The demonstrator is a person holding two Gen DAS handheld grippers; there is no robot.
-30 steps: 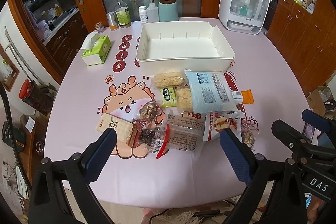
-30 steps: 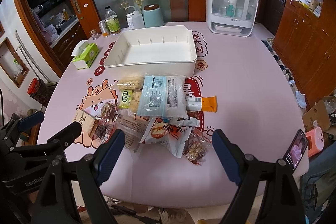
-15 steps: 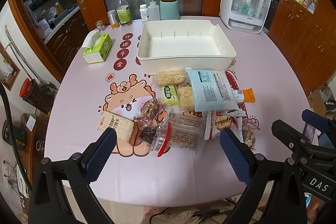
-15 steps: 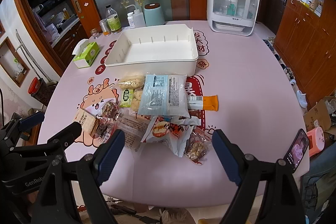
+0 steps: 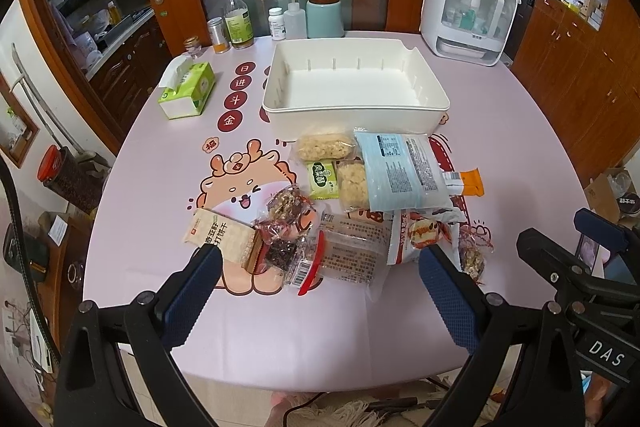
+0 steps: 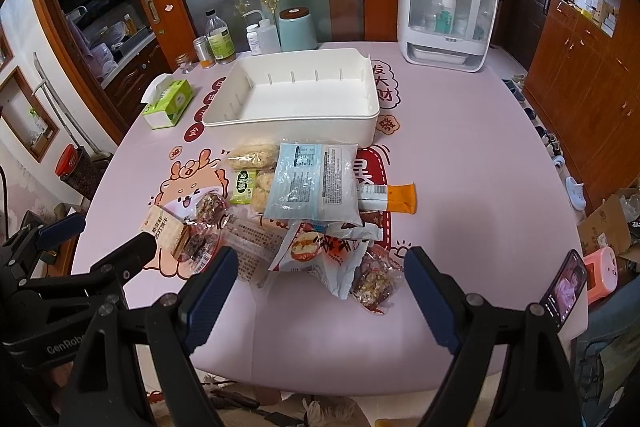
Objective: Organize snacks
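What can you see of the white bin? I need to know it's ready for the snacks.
The white bin is a shallow rectangular tub, apparently plastic, with a rolled rim and small ribs along its inner walls. It sits upright and empty on the pink tablecloth, behind the snack pile. The nearest packets lie at its front wall; contact is unclear.

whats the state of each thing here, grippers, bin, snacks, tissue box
left gripper: open, holding nothing, above the table's near edge
right gripper: open, holding nothing
white bin: upright, empty
snack packets: heaped on the table in front of the bin, none inside
tissue box: opened, a tissue sticking out
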